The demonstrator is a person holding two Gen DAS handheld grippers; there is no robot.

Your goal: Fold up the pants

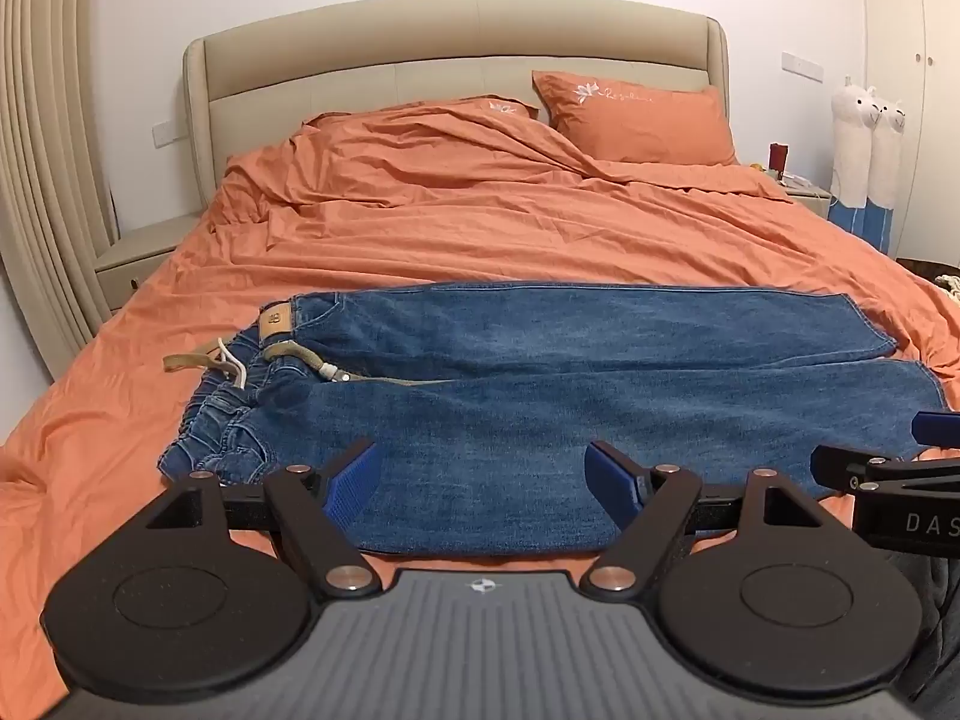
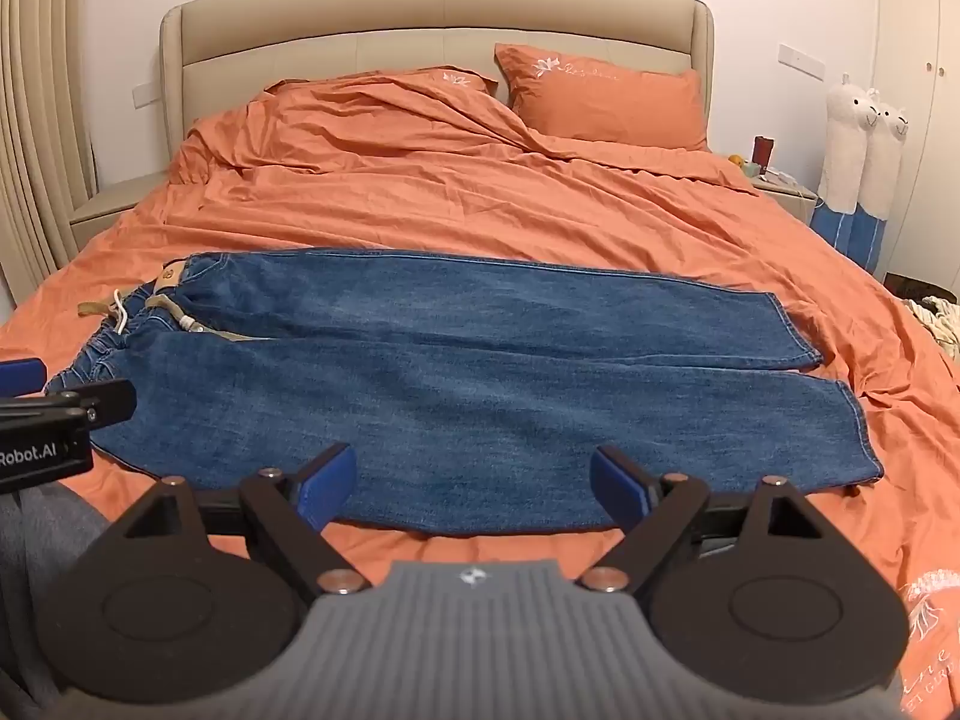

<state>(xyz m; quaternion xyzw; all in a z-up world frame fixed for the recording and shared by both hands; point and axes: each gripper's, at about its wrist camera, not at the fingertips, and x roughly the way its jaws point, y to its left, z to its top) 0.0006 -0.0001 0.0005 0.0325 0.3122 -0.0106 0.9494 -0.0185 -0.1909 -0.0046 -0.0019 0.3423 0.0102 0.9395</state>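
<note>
Left wrist view shows the pants [image 1: 540,396] spread flat across the bed [image 1: 480,228], waistband [image 1: 240,372] at left, legs side by side rightward, no fold yet made. Left gripper [image 1: 483,480] and right gripper [image 2: 474,480] hover at the near edge, fingers apart, empty, so the whole folding appears left.

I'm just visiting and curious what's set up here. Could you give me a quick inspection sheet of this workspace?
Surface: bed with wrinkled orange duvet.
Job's things: blue denim pants spread flat, waistband left, legs side by side, unfolded.
Clutter: orange pillow; tan drawstring loose at the waist.
Grippers: left gripper and right gripper both open, empty, at the near pants edge.
Cables: nothing seen.
Surroundings: beige padded headboard, two white alpaca plush toys.
</note>
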